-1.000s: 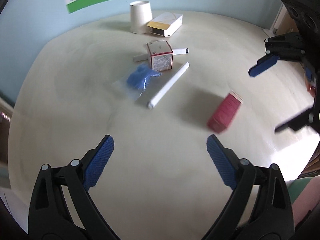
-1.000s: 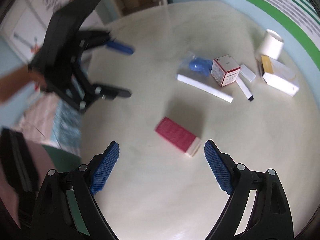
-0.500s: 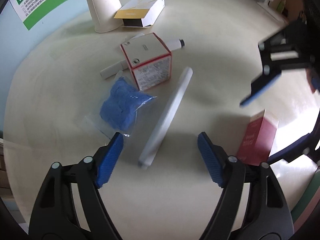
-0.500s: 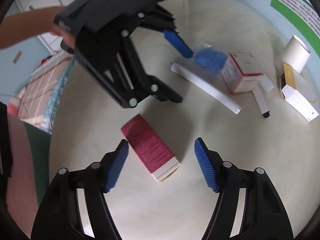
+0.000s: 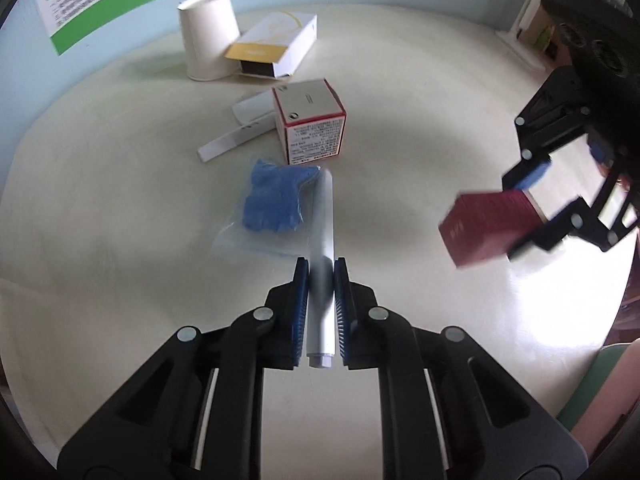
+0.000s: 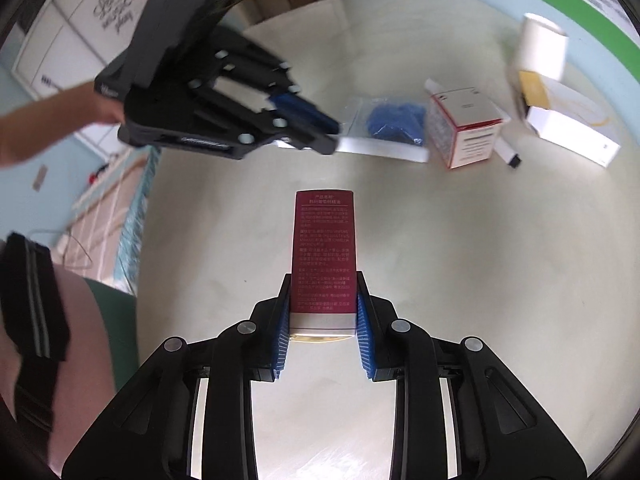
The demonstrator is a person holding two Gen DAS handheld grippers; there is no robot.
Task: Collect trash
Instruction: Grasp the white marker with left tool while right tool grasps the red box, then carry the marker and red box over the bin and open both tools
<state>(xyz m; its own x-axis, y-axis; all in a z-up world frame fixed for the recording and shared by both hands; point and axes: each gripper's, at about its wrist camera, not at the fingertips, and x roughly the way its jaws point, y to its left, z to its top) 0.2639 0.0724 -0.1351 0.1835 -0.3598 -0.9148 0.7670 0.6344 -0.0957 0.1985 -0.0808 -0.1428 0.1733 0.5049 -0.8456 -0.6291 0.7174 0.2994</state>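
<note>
My left gripper (image 5: 321, 266) holds the near end of a long white tube (image 5: 323, 208) that lies on the cream table (image 5: 120, 280); its jaws are still closing, and both blue pads touch the tube. In the right wrist view the same gripper (image 6: 320, 136) shows at the tube (image 6: 380, 150). My right gripper (image 6: 322, 280) is shut on the end of a dark red box (image 6: 324, 240). From the left wrist view, the red box (image 5: 492, 224) sits blurred in the right gripper (image 5: 524, 210) at the right.
A blue wad in a clear bag (image 5: 276, 200) lies against the tube. Behind it stand a red-and-white cube box (image 5: 312, 120), a flat white strip (image 5: 236, 140), an upturned paper cup (image 5: 208, 36) and a white-and-yellow box (image 5: 276, 44). A person's arm (image 6: 48, 132) holds the left gripper.
Both grippers moved in toward the trash and went from wide open to closed. The left took hold of the white tube, the right of the red box.
</note>
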